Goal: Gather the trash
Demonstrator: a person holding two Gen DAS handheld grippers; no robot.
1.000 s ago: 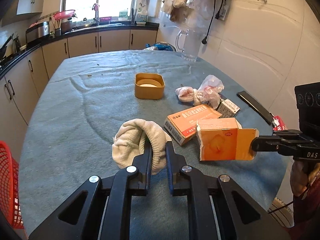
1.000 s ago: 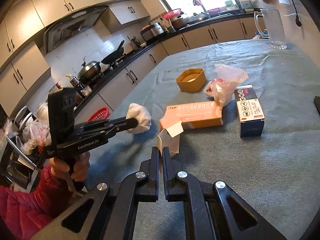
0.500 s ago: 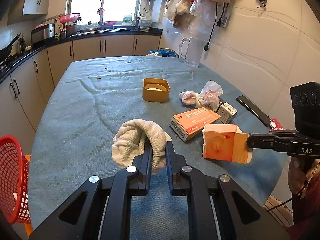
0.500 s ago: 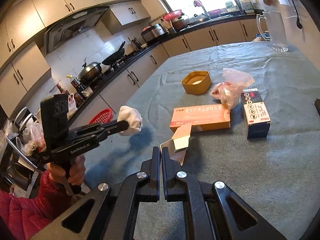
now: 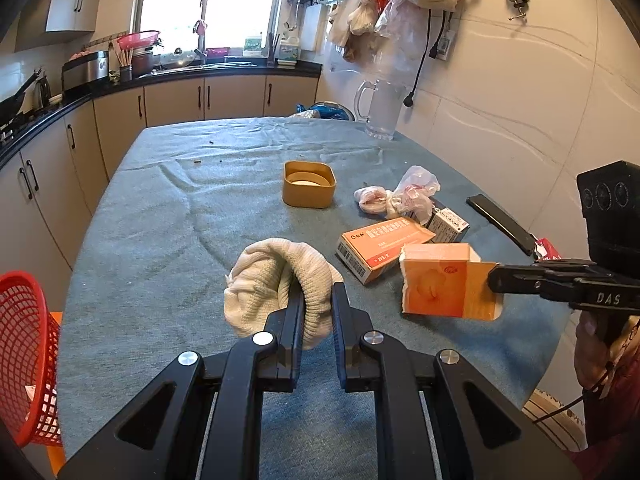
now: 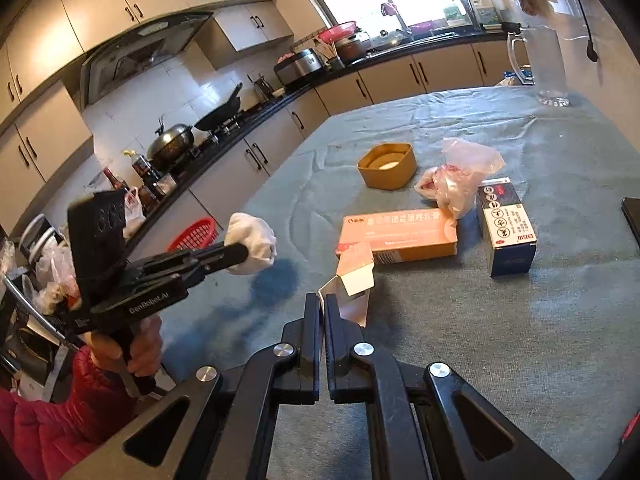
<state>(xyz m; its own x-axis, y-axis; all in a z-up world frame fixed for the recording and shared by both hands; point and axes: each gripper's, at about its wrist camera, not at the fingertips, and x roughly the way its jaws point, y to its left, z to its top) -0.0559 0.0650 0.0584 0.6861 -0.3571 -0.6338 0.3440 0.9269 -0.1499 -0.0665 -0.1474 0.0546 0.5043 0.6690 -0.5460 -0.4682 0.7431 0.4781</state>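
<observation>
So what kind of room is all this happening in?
A home kitchen, by the look of it: a wok and lidded pot sit on the stove under a range hood, and a sink tap stands below the window, with cabinets along the counter.

A wide stretch of the blue-grey tablecloth on the left side is left bare, giving open passage toward the red basket beyond the table's left edge. The middle and right are crowded: a tan container, a crumpled plastic bag, a long orange box and a small blue-and-white box are set close together. A glass pitcher is stood at the far edge, by the wall.
</observation>
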